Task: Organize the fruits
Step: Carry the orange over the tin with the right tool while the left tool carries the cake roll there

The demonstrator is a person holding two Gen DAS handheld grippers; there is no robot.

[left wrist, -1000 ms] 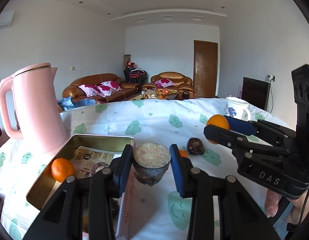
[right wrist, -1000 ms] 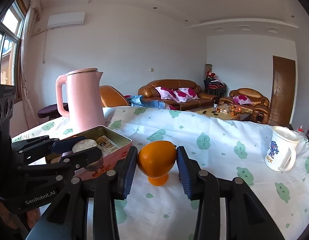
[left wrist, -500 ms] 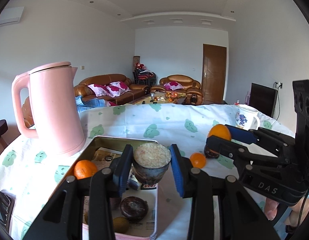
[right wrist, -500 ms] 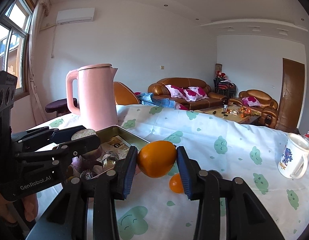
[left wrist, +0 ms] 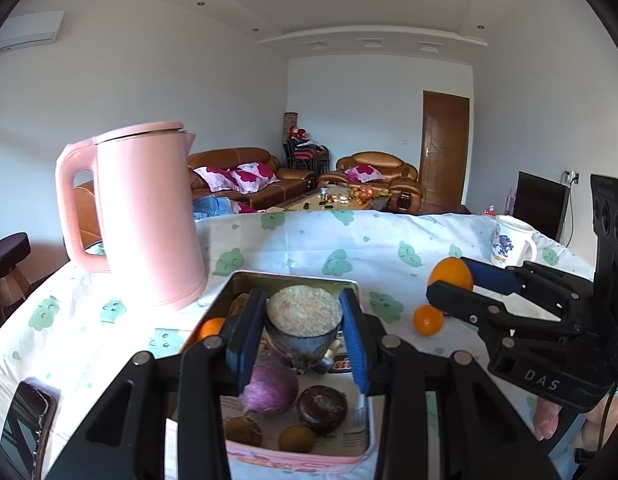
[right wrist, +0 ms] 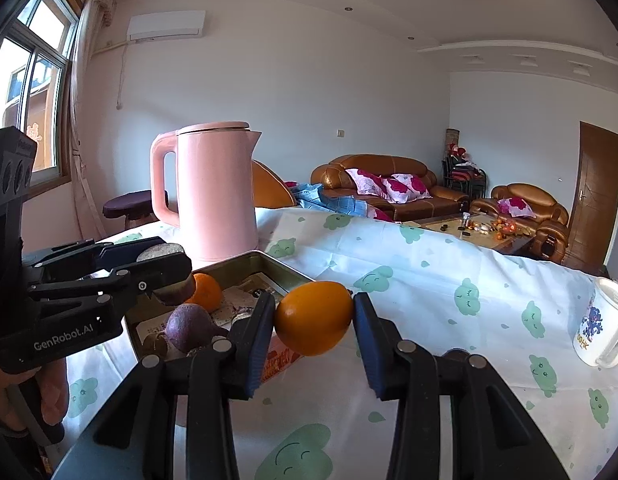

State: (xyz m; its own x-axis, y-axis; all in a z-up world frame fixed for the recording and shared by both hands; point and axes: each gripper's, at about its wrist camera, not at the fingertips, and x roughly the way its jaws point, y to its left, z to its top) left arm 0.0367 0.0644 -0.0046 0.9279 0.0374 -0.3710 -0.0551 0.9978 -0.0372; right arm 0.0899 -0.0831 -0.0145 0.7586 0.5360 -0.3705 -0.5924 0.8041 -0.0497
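My left gripper (left wrist: 305,332) is shut on a dark halved fruit (left wrist: 305,316) with a pale grainy cut face, held over the open metal tin (left wrist: 293,276). Inside the tin lie a small orange (left wrist: 211,327), a purple fruit (left wrist: 269,388), a dark round fruit (left wrist: 323,404) and some brownish ones. My right gripper (right wrist: 313,322) is shut on a large orange fruit (right wrist: 313,317), just right of the tin's (right wrist: 277,262) near corner. Another small orange (left wrist: 428,319) rests on the cloth right of the tin. The right wrist view shows the left gripper (right wrist: 165,268) above the tin's left side.
A tall pink kettle (left wrist: 145,216) stands right behind the tin on its left. A white printed mug (right wrist: 601,328) sits far right on the patterned tablecloth. A dark phone (left wrist: 25,416) lies at the near left table edge. A person's hands grip both handles.
Both grippers moved left with their fruits still held. The left one went from beside the tin to over it, and the right one came up to the tin's corner.
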